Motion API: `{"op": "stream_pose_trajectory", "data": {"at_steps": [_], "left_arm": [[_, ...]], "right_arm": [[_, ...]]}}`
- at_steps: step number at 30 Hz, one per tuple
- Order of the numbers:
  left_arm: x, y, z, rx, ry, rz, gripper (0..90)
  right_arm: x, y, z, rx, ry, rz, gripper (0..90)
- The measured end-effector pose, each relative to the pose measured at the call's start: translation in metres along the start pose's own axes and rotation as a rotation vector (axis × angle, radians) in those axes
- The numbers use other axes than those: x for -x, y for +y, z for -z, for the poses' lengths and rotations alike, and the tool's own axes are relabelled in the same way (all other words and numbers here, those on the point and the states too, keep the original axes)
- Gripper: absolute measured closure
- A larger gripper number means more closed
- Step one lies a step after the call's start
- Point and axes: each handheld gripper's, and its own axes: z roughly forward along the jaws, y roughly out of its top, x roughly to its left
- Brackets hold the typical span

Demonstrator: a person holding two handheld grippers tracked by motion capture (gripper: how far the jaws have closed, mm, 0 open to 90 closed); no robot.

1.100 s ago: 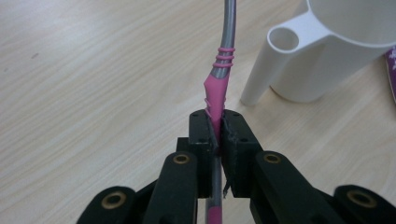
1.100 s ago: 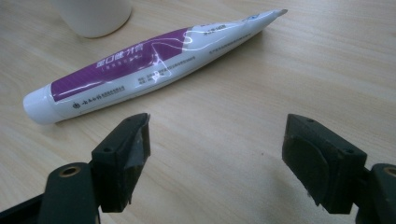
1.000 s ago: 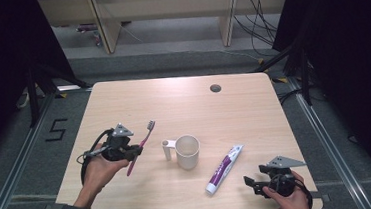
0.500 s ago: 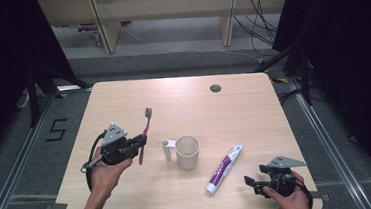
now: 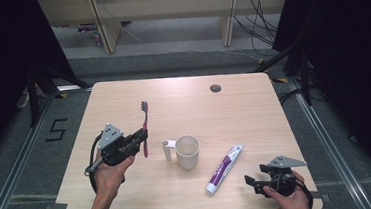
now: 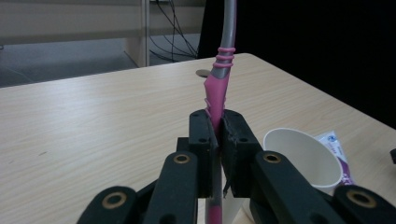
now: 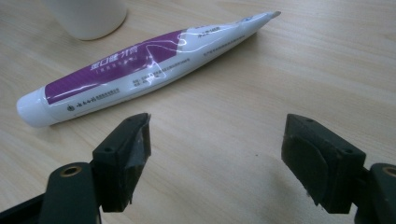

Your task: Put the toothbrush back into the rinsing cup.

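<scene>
My left gripper (image 5: pixel 140 136) is shut on a pink and grey toothbrush (image 5: pixel 145 125), held lifted off the table with the bristle head pointing away from me. In the left gripper view the pink handle (image 6: pixel 217 95) is clamped between the two black jaws of my left gripper (image 6: pixel 217 126). A white cup (image 5: pixel 187 151) with a handle stands just right of it. A white and purple toothpaste tube (image 5: pixel 224 168) lies flat on the table right of the cup. My right gripper (image 5: pixel 250 182) rests open near the front right edge, close to the tube's cap (image 7: pixel 29 109), nothing between its jaws (image 7: pixel 219 144).
The wooden table (image 5: pixel 244 115) has a round cable hole (image 5: pixel 216 88) at the back right. The cup rim (image 6: pixel 301 156) sits close below and right of the held toothbrush. Dark curtains and shelf legs stand beyond the table's far edge.
My left hand has moved right and slightly forward with the toothbrush, and the brush has swung from a tilt to nearly straight away from me. The right gripper has stayed put.
</scene>
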Motion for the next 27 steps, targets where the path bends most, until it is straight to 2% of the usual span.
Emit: {"op": "stream_pose_trajectory", "data": {"at_steps": [3, 5, 6, 8, 12, 13, 15, 18, 27], "left_arm": [[0.004, 0.001, -0.002, 0.033, -0.01, -0.014, 82.8], [0.006, 0.001, -0.003, 0.041, -0.018, -0.007, 82.8], [0.007, 0.001, -0.004, 0.051, -0.015, -0.009, 82.8], [0.009, 0.002, -0.007, 0.054, -0.039, -0.017, 82.7], [0.012, 0.005, -0.011, 0.076, -0.029, -0.03, 82.7], [0.012, 0.007, -0.011, 0.085, -0.037, -0.028, 82.7], [0.015, 0.011, -0.012, 0.107, -0.039, -0.037, 82.7], [0.019, 0.015, -0.015, 0.116, -0.047, -0.055, 82.7], [0.021, 0.013, -0.028, 0.126, -0.052, -0.052, 82.7]], "right_arm": [[0.0, 0.0, 0.0, 0.007, 0.001, -0.001, 25.0], [0.0, 0.0, 0.0, 0.007, 0.002, -0.008, 25.0], [-0.001, 0.0, 0.0, 0.005, 0.009, -0.025, 25.0], [0.0, 0.0, 0.0, 0.0, 0.014, -0.014, 25.0], [0.001, 0.0, 0.0, 0.008, 0.004, -0.005, 25.0], [-0.002, -0.001, 0.0, 0.001, 0.032, -0.059, 25.0], [-0.002, 0.0, 0.001, -0.004, 0.023, -0.054, 25.0], [-0.001, -0.001, 0.0, 0.001, 0.023, -0.049, 25.1], [-0.001, -0.001, 0.001, -0.003, 0.028, -0.056, 25.2]]}}
